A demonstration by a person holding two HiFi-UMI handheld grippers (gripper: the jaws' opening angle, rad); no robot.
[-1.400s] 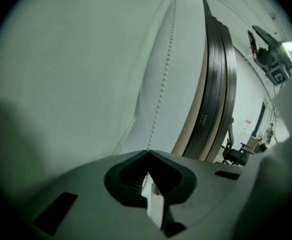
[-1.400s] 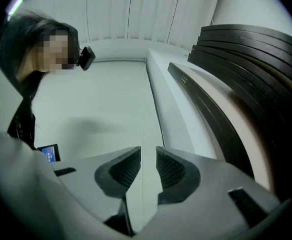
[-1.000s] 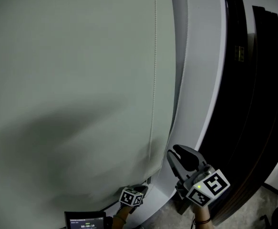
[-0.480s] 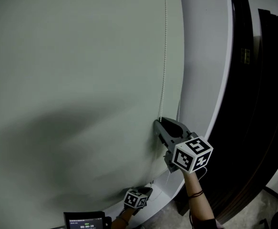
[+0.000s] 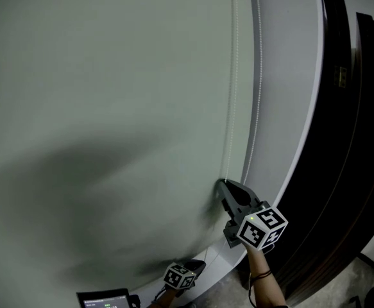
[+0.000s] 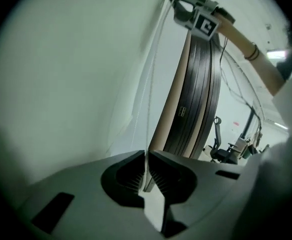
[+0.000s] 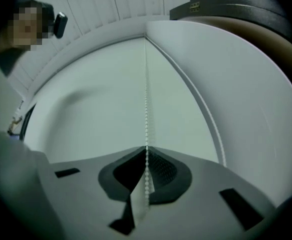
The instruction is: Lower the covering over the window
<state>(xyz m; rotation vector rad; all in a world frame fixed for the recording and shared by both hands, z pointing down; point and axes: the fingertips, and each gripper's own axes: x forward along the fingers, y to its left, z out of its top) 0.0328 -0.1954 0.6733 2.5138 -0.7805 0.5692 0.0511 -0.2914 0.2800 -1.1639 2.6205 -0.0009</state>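
A pale green roller blind covers the window. Its white bead chain hangs along the blind's right edge. My right gripper reaches up to the chain. Its jaws have just been closing, and in the right gripper view they are shut on the bead chain, which runs straight up from between the tips. My left gripper sits low, near the blind's bottom edge. In the left gripper view its jaws stand almost together with a lower stretch of the chain pinched in the slit.
The white window frame curves down the right of the blind, with dark stacked panels leaning beside it. A small screen shows at the bottom edge. An office chair stands beyond the panels.
My right gripper has swung from beside the frame across to the bead chain, and its open jaws have closed on it. The left gripper has stayed low.
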